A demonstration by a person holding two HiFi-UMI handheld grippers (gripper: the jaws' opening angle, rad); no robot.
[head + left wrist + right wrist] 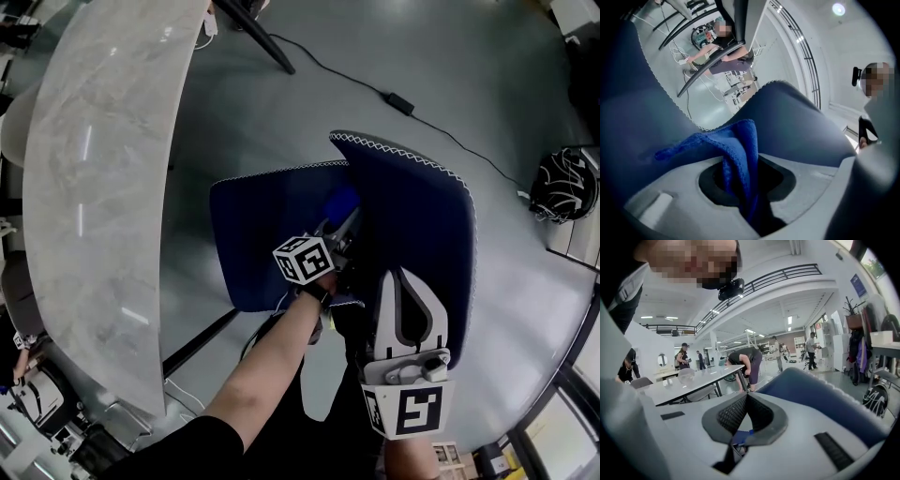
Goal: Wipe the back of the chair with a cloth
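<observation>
A navy chair stands below me, its seat [258,225] to the left and its curved back [427,202] to the right. My left gripper [343,223] reaches in between seat and back, shut on a blue cloth [341,201]. In the left gripper view the cloth [738,150] hangs bunched from the gripper [746,187], close to the chair back [792,122]. My right gripper [410,279] hovers over the near part of the back with its jaws shut and nothing between them. In the right gripper view the back's top edge [825,397] shows just past the gripper [747,397].
A long pale marble-look table [94,187] curves along the left. A black cable with a power brick [400,101] crosses the grey floor behind the chair. A black-and-white round object [563,184] lies at the right. Several people stand at tables [693,383] farther off.
</observation>
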